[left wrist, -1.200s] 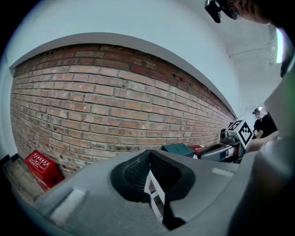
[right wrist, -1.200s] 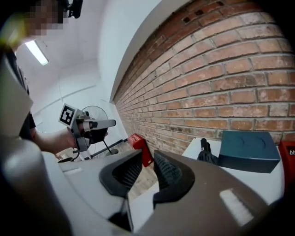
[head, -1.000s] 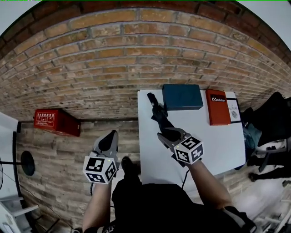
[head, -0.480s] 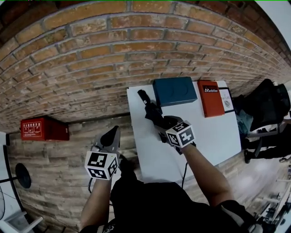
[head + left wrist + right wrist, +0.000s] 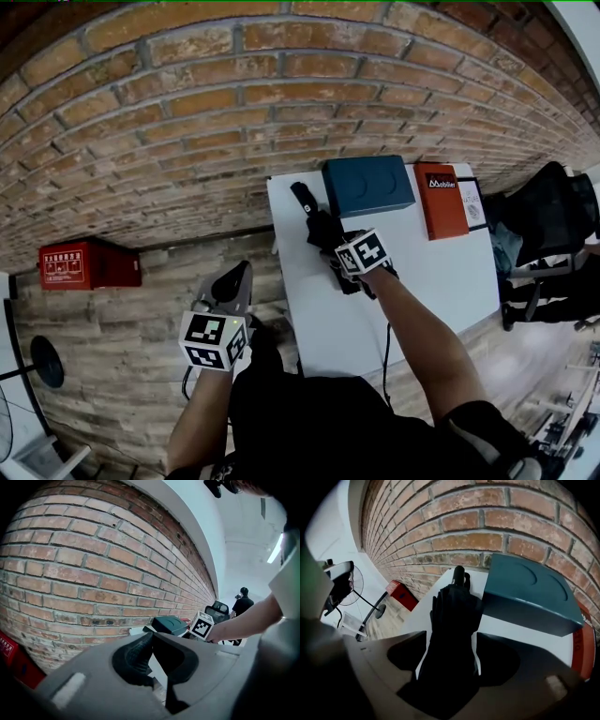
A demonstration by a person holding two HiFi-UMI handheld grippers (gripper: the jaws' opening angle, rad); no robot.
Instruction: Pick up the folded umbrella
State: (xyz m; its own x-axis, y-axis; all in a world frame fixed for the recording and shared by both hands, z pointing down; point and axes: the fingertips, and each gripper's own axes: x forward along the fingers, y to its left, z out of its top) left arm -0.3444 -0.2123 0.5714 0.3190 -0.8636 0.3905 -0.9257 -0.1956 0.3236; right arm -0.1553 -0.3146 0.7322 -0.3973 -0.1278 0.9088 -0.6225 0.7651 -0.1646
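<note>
Umbrella (image 5: 319, 225) nr teal box (image 5: 367, 186), red book (image 5: 441, 199) beyond

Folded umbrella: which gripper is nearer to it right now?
Right. The right gripper is over the folded umbrella on the white table, jaws opening with it between them. The left gripper, jaws together, hangs off the table's left side, above the floor.

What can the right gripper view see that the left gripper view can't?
Only the right gripper view shows the folded umbrella lying between the opening jaws of the right claw, plus a standing fan. Only the left gripper view shows a person standing far off, a black chair, and the shut, empty left claw. Both show the brick wall, the teal box and the white table.
</note>
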